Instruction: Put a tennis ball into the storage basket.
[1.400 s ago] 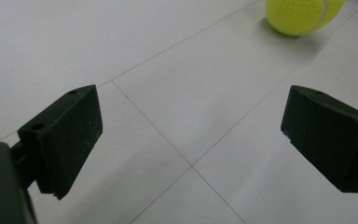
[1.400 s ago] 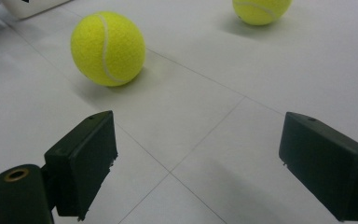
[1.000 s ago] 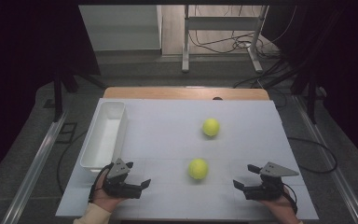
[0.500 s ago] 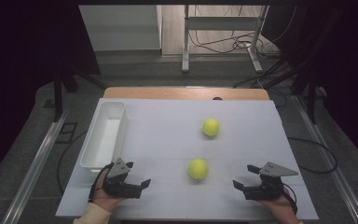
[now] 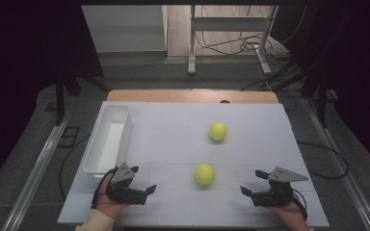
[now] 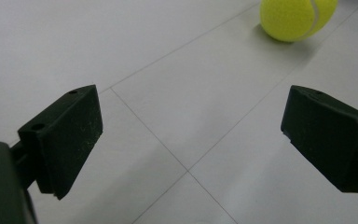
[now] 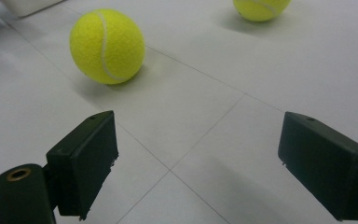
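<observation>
- Near tennis ball (image 5: 204,173): yellow-green felt with a white curved seam, whole, resting free on the white table (image 5: 173,134). Lies in the front half, about midway across. In the right gripper view it shows large at upper left (image 7: 107,45), casting a soft shadow; in the left gripper view it sits at the top right edge (image 6: 298,17).
- Far tennis ball (image 5: 218,130): same colour and make, resting on the table farther back and slightly right, well apart from the near one. Partly cut off at the top of the right gripper view (image 7: 260,9).
</observation>
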Demonstrator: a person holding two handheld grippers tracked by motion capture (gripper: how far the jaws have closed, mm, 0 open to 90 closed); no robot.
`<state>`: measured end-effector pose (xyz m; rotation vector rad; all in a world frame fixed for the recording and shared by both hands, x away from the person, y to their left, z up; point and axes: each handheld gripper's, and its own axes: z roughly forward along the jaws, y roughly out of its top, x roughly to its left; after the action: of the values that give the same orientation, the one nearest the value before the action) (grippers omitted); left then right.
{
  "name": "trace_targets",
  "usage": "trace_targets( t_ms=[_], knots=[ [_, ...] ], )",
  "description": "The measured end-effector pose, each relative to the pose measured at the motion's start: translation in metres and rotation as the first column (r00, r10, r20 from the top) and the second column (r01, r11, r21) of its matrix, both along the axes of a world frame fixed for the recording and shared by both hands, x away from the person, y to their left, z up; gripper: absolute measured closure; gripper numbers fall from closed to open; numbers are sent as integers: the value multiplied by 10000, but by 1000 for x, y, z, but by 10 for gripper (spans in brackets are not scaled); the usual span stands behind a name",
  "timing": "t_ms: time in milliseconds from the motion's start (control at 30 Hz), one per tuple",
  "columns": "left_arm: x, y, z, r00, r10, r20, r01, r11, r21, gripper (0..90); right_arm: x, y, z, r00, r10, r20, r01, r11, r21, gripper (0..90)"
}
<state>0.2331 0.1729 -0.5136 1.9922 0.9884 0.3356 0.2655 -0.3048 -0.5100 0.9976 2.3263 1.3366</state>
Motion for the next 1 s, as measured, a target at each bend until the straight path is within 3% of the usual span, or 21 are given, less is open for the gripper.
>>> trace_targets(
  t_ms=[1000],
  knots=[
    [7,-11,22,9992,-374,171,381,9985,-392,64,2,0,0,10000,-69,-27,69,10000,-51,122]
  ],
)
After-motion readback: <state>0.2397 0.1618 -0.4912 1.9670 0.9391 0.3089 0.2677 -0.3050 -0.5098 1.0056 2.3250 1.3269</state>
